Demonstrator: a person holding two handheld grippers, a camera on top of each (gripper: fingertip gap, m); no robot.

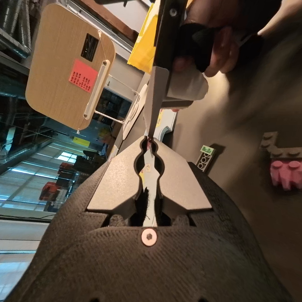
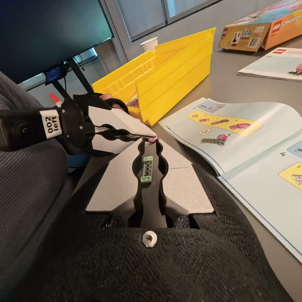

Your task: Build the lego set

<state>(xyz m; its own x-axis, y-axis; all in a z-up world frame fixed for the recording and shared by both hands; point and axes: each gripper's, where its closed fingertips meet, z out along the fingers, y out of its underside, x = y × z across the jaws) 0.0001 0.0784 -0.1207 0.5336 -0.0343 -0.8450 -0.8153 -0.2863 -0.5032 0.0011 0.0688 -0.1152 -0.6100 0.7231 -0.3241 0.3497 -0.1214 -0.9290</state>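
The grey table (image 2: 204, 85) is busy. On the left, the left gripper (image 2: 153, 137) is pinched closed on a tiny pink piece (image 2: 153, 139). The right gripper (image 2: 150, 143) sits open around it, not squeezing. Past it lie a yellow bin (image 2: 171, 85) and booklet (image 2: 228, 130). The little piece could slip and drop if that thin pinch loosens.

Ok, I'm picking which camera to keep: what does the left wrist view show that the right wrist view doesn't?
Only left: a pink-and-gray brick build, a wooden board, and the hand on the right gripper.
Only right: box, paper cup, screen.
Both: yellow bin, gray bar with green ends, and the pink piece at the left gripper tips.
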